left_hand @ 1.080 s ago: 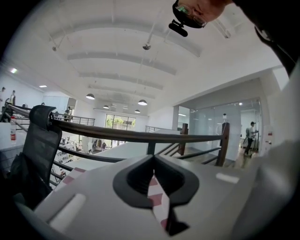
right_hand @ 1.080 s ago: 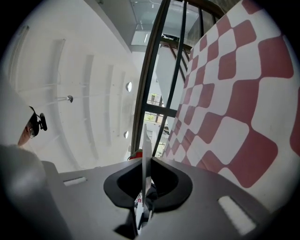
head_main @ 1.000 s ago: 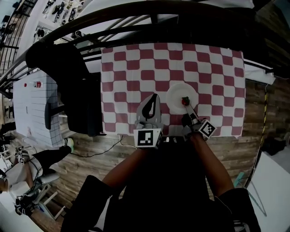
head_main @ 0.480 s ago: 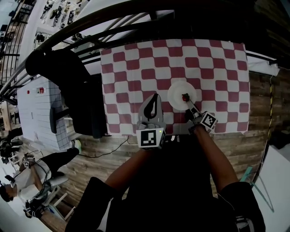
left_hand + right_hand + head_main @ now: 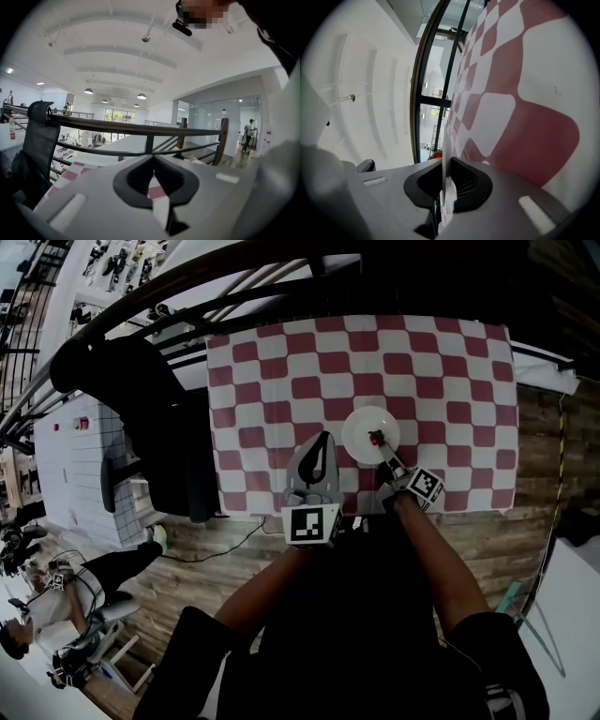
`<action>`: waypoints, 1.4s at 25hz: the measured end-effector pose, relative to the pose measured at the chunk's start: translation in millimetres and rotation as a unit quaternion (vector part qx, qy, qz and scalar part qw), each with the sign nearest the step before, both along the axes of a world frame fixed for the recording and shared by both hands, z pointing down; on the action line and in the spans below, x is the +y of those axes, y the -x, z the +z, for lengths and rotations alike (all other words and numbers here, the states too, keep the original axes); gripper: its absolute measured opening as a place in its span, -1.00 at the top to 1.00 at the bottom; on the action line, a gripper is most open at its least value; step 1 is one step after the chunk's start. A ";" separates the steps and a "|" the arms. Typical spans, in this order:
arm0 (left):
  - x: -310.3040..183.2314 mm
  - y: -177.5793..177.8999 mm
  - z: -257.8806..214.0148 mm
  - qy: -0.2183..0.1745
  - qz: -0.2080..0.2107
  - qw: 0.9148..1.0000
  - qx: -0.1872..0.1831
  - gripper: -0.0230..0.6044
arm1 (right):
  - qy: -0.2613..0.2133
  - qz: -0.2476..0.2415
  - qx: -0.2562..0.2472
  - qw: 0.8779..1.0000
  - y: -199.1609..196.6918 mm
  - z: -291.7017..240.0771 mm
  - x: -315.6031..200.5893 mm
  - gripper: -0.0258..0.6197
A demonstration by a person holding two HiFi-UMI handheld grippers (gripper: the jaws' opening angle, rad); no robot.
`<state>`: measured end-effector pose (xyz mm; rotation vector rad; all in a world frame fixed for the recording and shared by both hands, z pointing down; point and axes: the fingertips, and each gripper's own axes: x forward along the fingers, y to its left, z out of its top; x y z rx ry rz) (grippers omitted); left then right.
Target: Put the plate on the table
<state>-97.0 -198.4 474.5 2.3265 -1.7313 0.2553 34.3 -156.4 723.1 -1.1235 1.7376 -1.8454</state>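
Head view, with the two gripper views. The right gripper [image 5: 379, 440] has its jaws closed narrowly on the near rim of a white plate [image 5: 367, 427]. In the right gripper view the right gripper [image 5: 443, 163] shows that rim edge-on as a thin white line, the plate [image 5: 443, 136] running straight out from between the two dark pads. The plate extends ahead of the jaws over the red-and-white checked tablecloth [image 5: 431, 362], towards the near side of the table. No view shows whether its underside touches the cloth. To one side of the clamped rim, the cloth [image 5: 520, 89] fills the frame.

The left gripper [image 5: 323, 437] is just beside the plate, over the near edge of the table. Its tips meet with nothing between them. In the left gripper view, the left gripper [image 5: 153, 158] shows only a strip of cloth through the oval gap behind the joined tips. Beyond the jaws run a dark railing [image 5: 140, 129] and the back of a black chair [image 5: 40, 136].
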 end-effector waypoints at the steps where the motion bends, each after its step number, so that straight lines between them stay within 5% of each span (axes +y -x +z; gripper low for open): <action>1: -1.3 1.9 0.6 0.003 -0.005 1.000 0.000 0.90 | -0.006 0.002 -0.006 1.000 2.1 -0.5 -2.5 0.86; 23: 18.4 -2.7 7.7 0.007 0.003 1.000 -0.002 0.90 | 0.023 0.039 -0.011 0.999 6.2 18.0 -3.5 0.86; 31: 27.5 3.9 6.3 0.007 0.002 1.000 0.009 0.90 | 0.058 0.034 0.016 0.998 9.0 24.1 1.3 0.85; 35: 31.5 7.5 5.7 0.003 -0.001 1.000 0.012 0.90 | 0.078 0.001 0.072 0.994 10.4 29.5 6.8 0.83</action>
